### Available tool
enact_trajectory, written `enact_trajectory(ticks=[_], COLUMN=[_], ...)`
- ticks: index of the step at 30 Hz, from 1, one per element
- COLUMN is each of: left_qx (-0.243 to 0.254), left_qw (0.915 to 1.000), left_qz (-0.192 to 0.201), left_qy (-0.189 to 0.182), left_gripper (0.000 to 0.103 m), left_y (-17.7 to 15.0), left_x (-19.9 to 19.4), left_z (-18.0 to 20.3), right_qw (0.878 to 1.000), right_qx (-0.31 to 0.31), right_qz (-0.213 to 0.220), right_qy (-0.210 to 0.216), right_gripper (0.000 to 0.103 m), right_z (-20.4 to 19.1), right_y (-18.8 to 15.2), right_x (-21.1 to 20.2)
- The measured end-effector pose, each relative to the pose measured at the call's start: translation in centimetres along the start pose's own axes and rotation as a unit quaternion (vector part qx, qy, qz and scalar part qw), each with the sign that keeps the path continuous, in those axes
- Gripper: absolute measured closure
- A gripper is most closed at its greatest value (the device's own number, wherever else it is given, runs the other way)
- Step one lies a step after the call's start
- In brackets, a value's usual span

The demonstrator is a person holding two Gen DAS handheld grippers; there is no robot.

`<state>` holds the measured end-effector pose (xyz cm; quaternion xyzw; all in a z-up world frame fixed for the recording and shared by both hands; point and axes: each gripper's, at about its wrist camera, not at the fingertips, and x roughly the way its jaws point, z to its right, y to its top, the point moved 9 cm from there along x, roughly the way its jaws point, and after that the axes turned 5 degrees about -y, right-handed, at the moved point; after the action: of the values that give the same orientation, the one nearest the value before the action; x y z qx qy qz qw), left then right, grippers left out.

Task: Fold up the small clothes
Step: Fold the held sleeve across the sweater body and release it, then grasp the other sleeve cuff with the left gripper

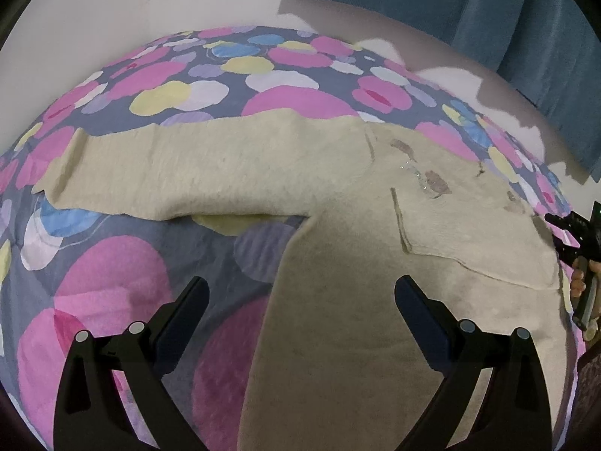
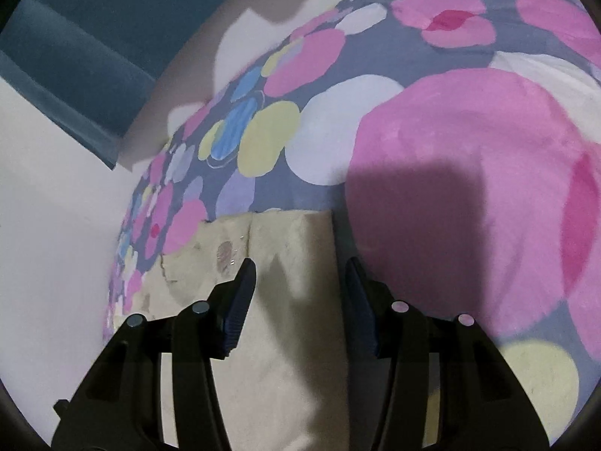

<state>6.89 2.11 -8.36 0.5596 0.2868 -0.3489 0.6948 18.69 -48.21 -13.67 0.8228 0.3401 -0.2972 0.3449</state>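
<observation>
Both grippers open, left gripper and right gripper over beige garment

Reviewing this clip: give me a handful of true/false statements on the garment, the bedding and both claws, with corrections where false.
1. The beige garment lies on a dotted bedsheet. True.
2. The left claw is shut on a sleeve. False: it is open and holds nothing.
3. One sleeve lies stretched out sideways. True.
4. The right claw is closed. False: its jaws stand apart over the garment.
5. The curtain is red. False: it is blue.
</observation>
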Motion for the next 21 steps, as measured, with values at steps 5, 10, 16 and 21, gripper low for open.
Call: enact_trajectory(ticks=[5,10,16,21], left_qx=[-0.002,-0.005,-0.012,-0.019], left_qw=[1.0,0.9999,0.9999,0.9998], left_qz=[-0.005,-0.009,-0.008,-0.009], left_qy=[0.004,0.003,0.004,0.007], left_gripper=[0.005,0.005,0.005,0.005], left_y=[-0.2,-0.4,-0.5,-0.8], left_x=[0.3,0.7,0.6,0.6], left_z=[-0.2,-0.5,-1.2,-2.0], right_qw=[0.999,0.998,0.999,0.999], right_qx=[0.035,0.05,0.026,-0.007], right_qz=[-0.009,-0.002,-0.009,-0.022], right_qy=[0.005,0.027,0.036,0.025], right_gripper=[0.098,0.097,0.066,0.07], right_z=[2.0,2.6,1.4,1.6], right_y=[0.1,-0.3,-2.6,-7.2], right_x=[0.7,0.4,-2.7,-4.8])
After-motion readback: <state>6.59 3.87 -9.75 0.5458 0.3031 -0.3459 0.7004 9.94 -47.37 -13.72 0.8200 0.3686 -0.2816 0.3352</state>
